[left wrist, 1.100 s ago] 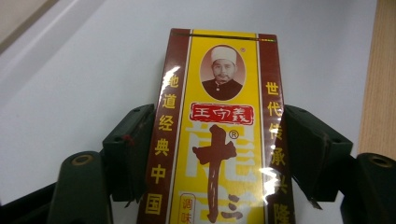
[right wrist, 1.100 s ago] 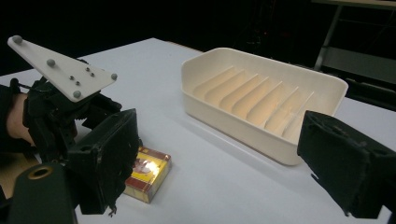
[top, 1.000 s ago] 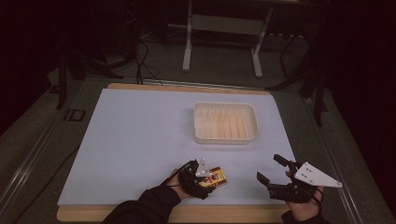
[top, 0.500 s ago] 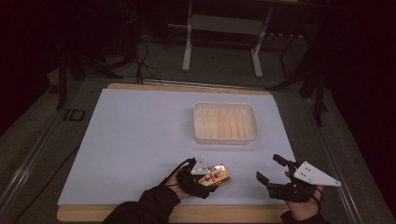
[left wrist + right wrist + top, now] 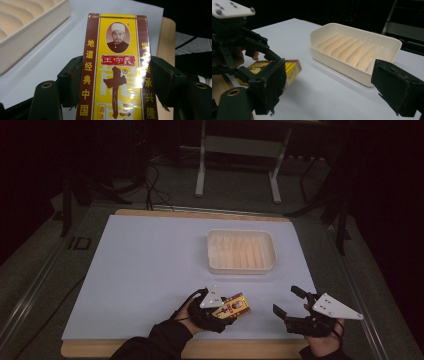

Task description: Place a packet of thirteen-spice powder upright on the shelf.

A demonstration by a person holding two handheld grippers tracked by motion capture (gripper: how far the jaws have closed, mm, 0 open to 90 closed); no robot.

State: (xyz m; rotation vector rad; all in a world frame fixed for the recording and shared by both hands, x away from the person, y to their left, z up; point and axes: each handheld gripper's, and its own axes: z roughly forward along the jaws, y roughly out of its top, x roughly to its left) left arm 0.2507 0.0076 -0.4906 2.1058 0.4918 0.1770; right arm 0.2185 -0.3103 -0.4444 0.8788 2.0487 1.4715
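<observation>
**A yellow box in the left gripper**

The left gripper (image 5: 220, 312) is closed on a small yellow and dark red box (image 5: 235, 306). Its two black jaws press on the long sides of the box. The box has a picture of a man and yellow writing on it. It is near the front edge of the table (image 5: 150, 270), on the white sheet.

The right gripper (image 5: 290, 302) is open. Its jaws stand far apart with nothing between them. It sits near the front right corner of the sheet, beside the box but not touching it.

A white tray (image 5: 241, 268) with ridges inside sits farther back, apart from the box.
</observation>
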